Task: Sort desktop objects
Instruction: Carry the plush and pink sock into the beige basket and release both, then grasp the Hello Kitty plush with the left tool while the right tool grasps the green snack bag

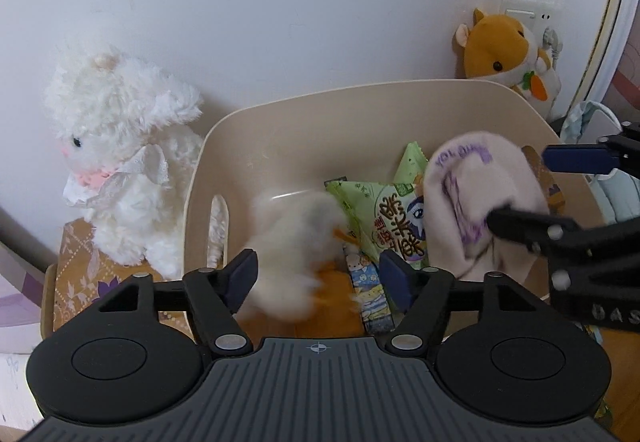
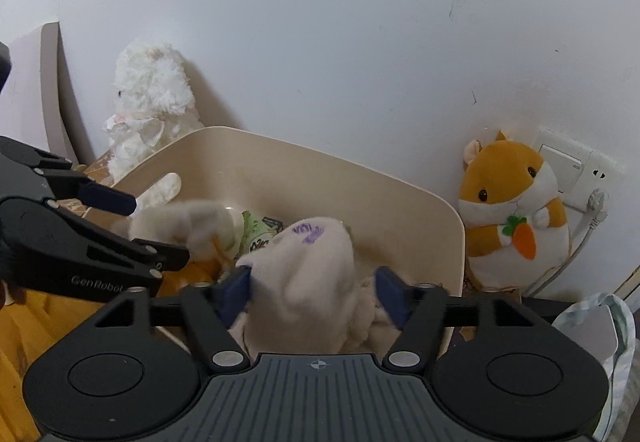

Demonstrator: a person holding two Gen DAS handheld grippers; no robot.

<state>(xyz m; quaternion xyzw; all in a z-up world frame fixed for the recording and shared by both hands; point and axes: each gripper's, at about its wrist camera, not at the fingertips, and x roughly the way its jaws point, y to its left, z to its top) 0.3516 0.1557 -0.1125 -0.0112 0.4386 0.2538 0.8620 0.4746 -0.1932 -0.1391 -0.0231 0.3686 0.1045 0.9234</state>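
Behind, a white wall (image 2: pixel 320 42) backs the beige bin (image 1: pixel 280 146) and socket (image 2: pixel 568 166).

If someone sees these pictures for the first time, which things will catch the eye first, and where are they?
Probably the beige bin by the wall, with the open left gripper over a blurred white fluffy toy and the open right gripper around a pale pink sock with purple print. Next, the plush toys outside the bin: a white lamb on its left and an orange hamster holding a carrot on its right, by a wall socket.
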